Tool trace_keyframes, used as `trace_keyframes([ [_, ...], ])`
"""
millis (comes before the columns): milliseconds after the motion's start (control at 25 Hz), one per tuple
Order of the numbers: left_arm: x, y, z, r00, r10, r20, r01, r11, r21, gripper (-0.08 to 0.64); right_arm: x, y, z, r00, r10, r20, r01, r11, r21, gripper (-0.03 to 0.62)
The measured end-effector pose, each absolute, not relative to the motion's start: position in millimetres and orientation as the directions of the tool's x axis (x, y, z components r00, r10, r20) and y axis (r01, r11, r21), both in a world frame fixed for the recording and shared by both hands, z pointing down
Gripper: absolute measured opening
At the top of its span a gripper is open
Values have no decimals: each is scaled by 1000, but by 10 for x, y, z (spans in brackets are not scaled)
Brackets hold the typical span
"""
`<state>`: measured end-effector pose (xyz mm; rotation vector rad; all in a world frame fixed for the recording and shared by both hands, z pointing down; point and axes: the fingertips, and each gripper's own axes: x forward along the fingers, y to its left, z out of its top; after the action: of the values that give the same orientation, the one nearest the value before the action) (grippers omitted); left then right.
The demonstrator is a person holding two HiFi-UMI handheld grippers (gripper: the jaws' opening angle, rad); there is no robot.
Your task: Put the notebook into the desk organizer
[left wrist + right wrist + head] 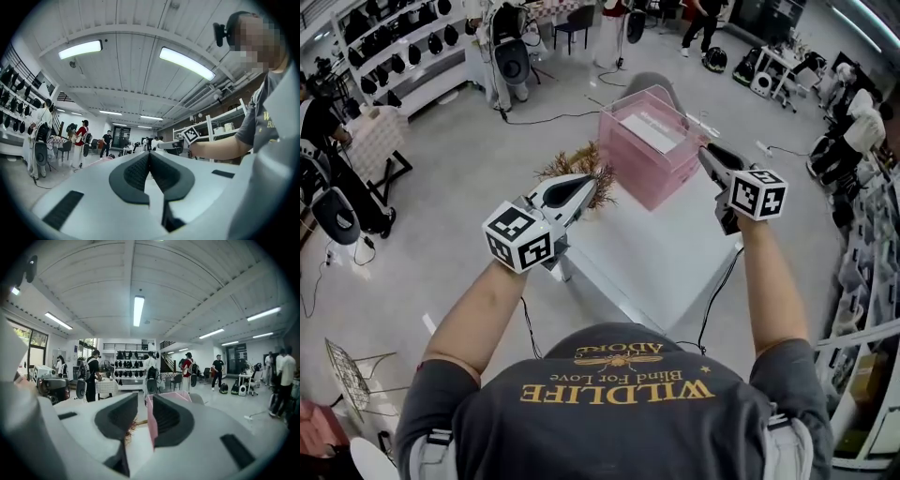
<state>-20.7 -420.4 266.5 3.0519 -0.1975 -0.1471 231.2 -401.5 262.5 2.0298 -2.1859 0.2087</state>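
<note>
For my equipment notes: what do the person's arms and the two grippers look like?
The left gripper and the right gripper are pale grey, tapered shells with dark ribbed pads. Each carries a white cube with black square markers, and a thin black cable seems to hang from each. The arms are bare below the short sleeves of a dark grey T-shirt with yellow print.

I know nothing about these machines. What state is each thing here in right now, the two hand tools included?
Left gripper: shut, holding nothing.
Right gripper: open, holding nothing.
Desk organizer: upright on the table, open at the top.
Notebook: already inside the desk organizer.
</note>
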Motion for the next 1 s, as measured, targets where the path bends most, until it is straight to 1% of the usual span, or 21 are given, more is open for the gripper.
trace_keyframes([
  [160, -199, -3975, 2621, 983, -158, -92, -152, -986, 71, 2, 2278, -3540, 2590, -109, -981, 157, -994, 111, 7, 48],
  [280, -46, -3760, 2703, 982, -173, -81, -168, -984, 59, 2, 2384, -3210, 2746, -143, -981, 129, -990, 140, -28, 5],
  [440, 172, -3562, 2851, 967, -243, -72, -237, -968, 79, 2, 2526, -2936, 2957, -211, -971, 116, -977, 206, -55, 2],
  [560, 272, -3377, 3056, 948, -306, -85, -291, -945, 148, 2, 2615, -2688, 3084, -270, -958, 95, -961, 261, -92, 2],
  [720, 389, -3205, 3324, 929, -361, -87, -333, -914, 232, 2, 2771, -2442, 3239, -298, -950, 91, -952, 289, -102, 0],
  [1000, 468, -3025, 3374, 933, -356, -44, -343, -921, 186, 2, 2860, -2225, 3495, -300, -948, 102, -948, 285, -146, 0],
])
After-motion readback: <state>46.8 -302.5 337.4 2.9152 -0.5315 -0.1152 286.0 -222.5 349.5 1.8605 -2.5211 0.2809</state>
